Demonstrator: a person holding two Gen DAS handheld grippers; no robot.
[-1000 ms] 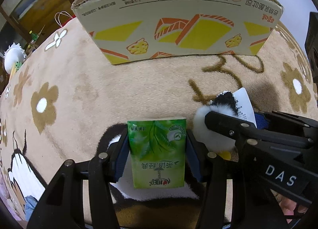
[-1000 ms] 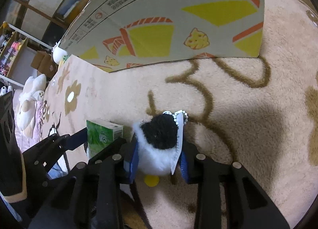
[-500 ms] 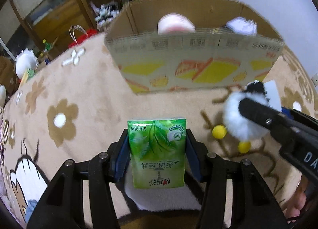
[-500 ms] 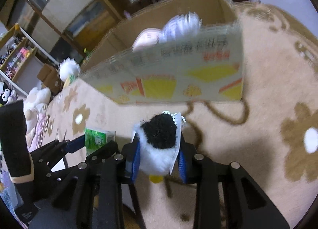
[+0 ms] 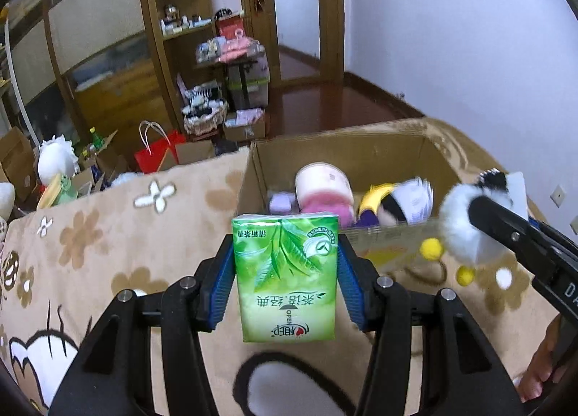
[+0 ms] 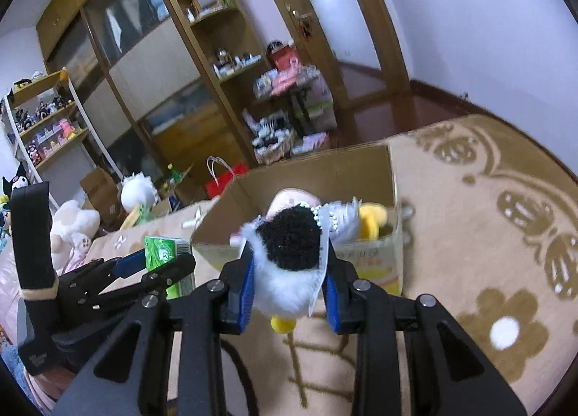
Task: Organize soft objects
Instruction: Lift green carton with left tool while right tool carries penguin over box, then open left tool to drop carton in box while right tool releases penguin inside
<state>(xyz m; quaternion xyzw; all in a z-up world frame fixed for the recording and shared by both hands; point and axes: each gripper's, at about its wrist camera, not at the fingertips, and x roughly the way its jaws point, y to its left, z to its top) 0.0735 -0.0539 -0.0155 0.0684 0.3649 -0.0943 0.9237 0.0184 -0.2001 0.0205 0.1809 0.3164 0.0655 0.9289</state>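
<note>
Nearest, in the left wrist view: left gripper [image 5: 285, 280] clamped on a green tissue pack [image 5: 285, 277], blue pads pressed against both its sides, pack upright and lifted clear of the beige flowered blanket [image 5: 90, 246]. Same pack [image 6: 168, 253] seen from the right wrist view, off to the left between the other tool's fingers. In the right wrist view: right gripper [image 6: 289, 286] closed around a white and black plush toy [image 6: 289, 264], yellow foot hanging beneath, paper tag along its right side. That toy [image 5: 466, 224] also visible at the right of the left wrist view, held above the blanket just beside the box's near wall. Just beyond both: open cardboard box [image 5: 361, 156] resting on the blanket, holding a pink and white plush [image 5: 323, 188], a small lilac item [image 5: 281, 203] and a yellow, black and white plush [image 5: 393, 201]. Farther back: red bag [image 5: 159, 156], wooden shelves [image 5: 180, 37], door [image 5: 292, 11].
</note>
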